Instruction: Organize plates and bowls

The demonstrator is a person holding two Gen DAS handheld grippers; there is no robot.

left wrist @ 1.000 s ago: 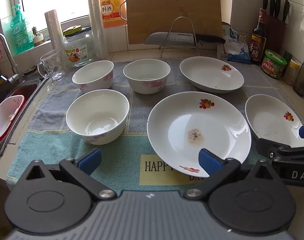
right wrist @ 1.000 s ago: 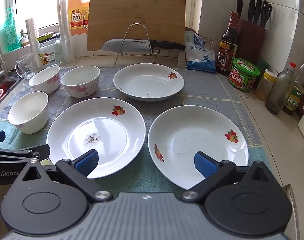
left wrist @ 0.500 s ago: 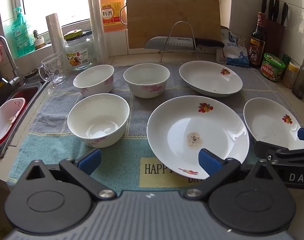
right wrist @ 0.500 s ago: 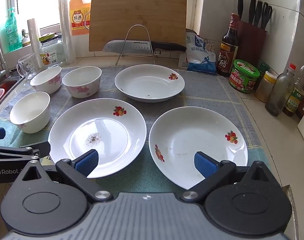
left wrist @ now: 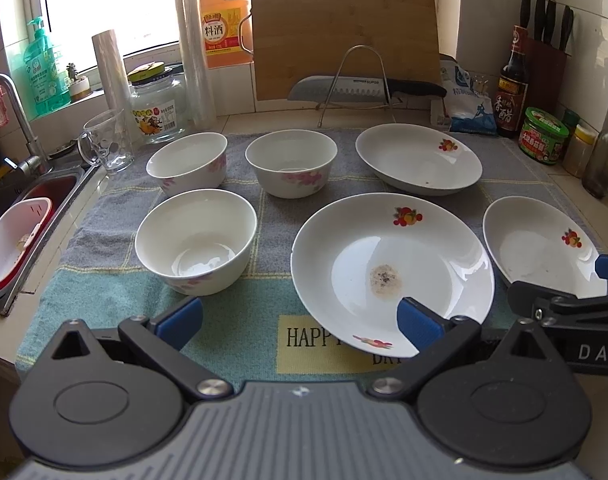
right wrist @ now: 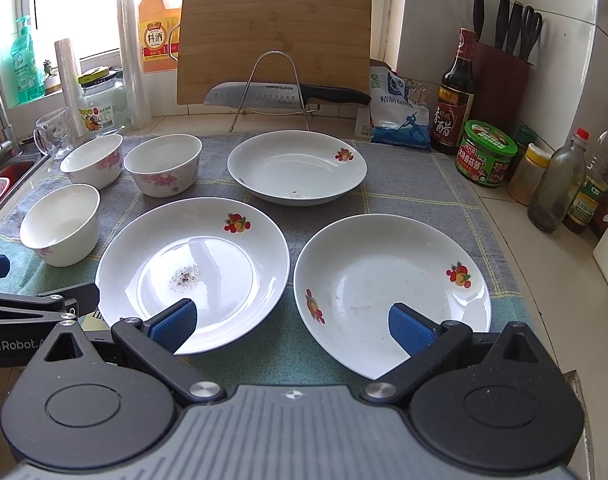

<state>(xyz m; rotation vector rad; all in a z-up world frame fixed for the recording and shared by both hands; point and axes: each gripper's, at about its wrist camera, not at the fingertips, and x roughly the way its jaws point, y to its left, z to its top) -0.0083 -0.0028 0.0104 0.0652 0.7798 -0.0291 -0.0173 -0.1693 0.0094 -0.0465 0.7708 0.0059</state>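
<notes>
Crockery lies spread on the checked towel [left wrist: 263, 208]; your left gripper [left wrist: 299, 320] and right gripper [right wrist: 291, 322] hover wide open, holding nothing; the soiled white fruit-print plate [left wrist: 388, 268] sits ahead-right of the left, the matching right-hand plate [right wrist: 392, 284] directly before the right, which is nearer it.

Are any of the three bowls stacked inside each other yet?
No: the near bowl, the back-left bowl and the back-middle bowl each stand apart on the towel.
</notes>
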